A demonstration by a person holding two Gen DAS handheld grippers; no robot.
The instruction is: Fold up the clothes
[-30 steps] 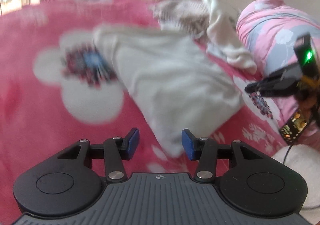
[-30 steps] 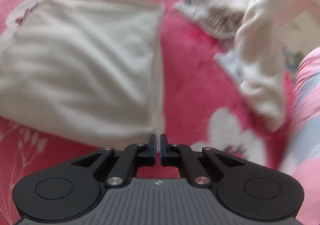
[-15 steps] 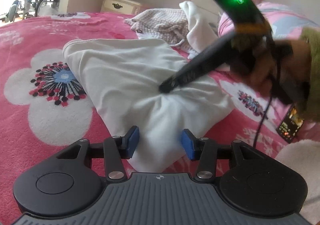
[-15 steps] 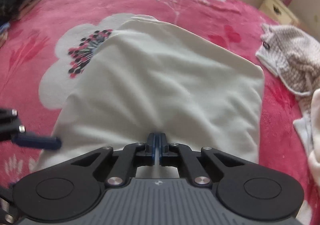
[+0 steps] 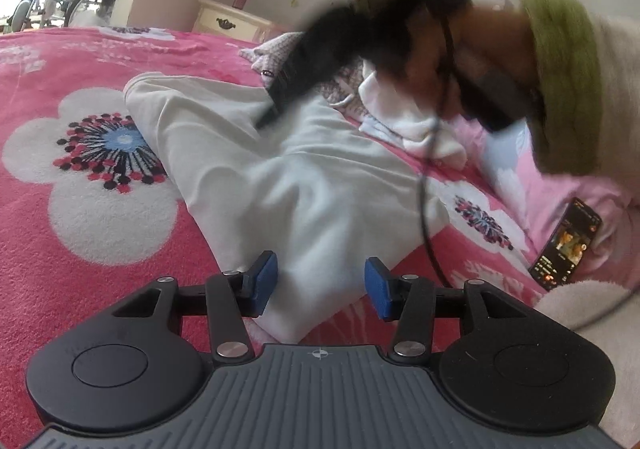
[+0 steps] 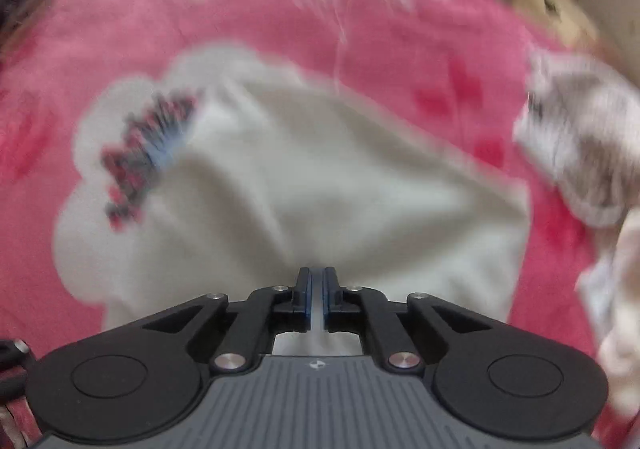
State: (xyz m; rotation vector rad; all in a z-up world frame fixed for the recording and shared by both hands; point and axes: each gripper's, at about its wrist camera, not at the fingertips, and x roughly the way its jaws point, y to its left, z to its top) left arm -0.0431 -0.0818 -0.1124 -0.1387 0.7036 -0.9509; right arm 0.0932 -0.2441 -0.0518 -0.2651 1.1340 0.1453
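Right tongs (image 6: 316, 297) pinching white garment (image 6: 320, 185), left tongs (image 5: 322, 287) spread low.

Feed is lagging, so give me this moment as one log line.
step: fold | left tool: open, astride white garment corner | right tool: shut on white garment, lifting | surface: pink blanket

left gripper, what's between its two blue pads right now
In the left wrist view, the near corner of the white garment lies between the open left gripper pads, over the pink blanket.
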